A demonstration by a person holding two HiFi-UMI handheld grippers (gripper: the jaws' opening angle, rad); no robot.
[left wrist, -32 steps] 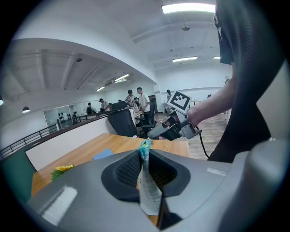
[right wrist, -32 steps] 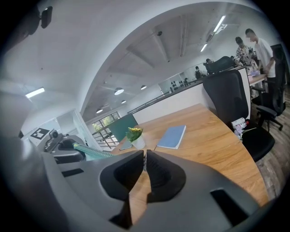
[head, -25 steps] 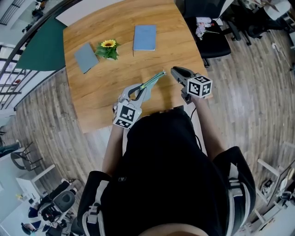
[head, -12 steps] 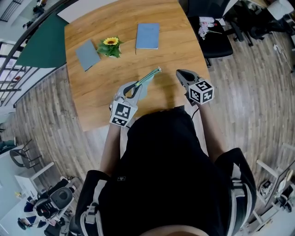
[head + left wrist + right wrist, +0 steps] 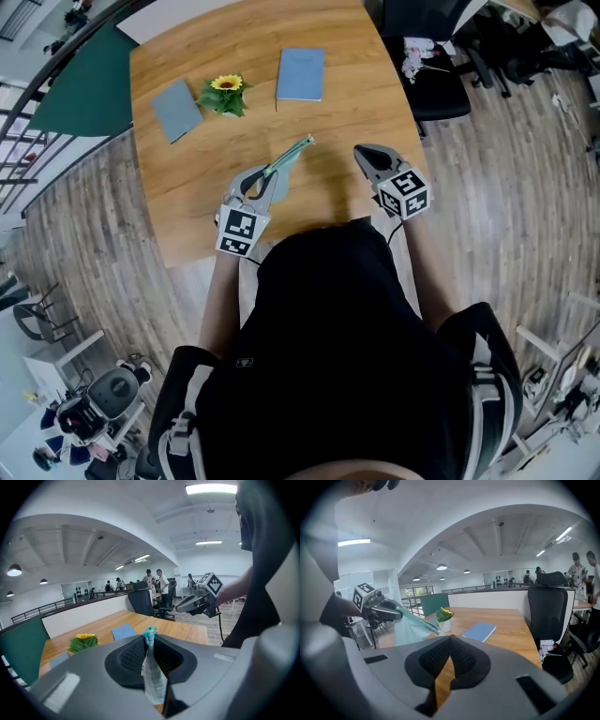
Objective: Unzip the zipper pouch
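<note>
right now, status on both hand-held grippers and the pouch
Left hand-held gripper shut on pouch, held above table. Right hand-held gripper shut, empty, apart from pouch. Nothing between them.

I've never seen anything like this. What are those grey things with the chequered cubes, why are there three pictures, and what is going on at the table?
There is no robot here. A person holds a two-jaw gripper in each hand, and the patterned cubes are part of those tools. The top-down picture comes from a camera on the person's head. The other two come from cameras riding on each gripper, looking along its jaws.

The left gripper is clamped on one end of a pale teal zipper pouch, holding it up over the wooden table. The right gripper is shut with nothing in it, a little apart from the pouch's free end.

On the table sit a blue notebook, a grey notebook and a small potted sunflower.
</note>
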